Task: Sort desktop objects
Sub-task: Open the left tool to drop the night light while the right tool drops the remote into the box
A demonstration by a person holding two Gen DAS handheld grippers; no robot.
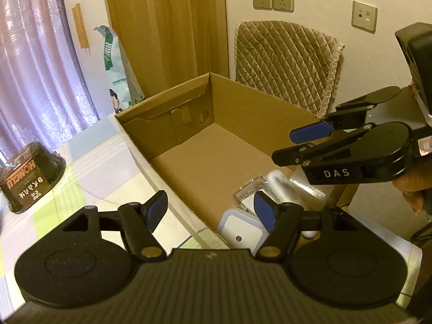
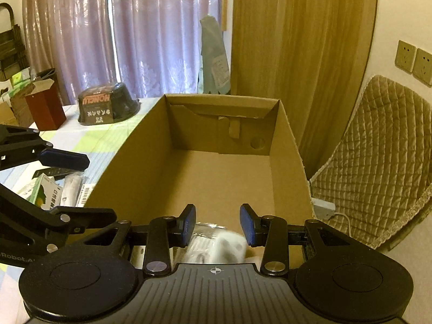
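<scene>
Left hand-held gripper (image 1: 210,213) released, empty, over the cardboard box's (image 2: 224,162) near-left wall; right hand-held gripper (image 2: 217,224) likewise released above the near end. White and clear-wrapped items (image 1: 256,197) lie in the box's near corner; black bowl (image 2: 108,105) upside down on the surface, far left.

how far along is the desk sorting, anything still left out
Done: a few pale items already lie at the near end of the cardboard box. In hand: nothing; the left gripper and right gripper are both open. Left: the black bowl, green packet and red box on the table.
</scene>
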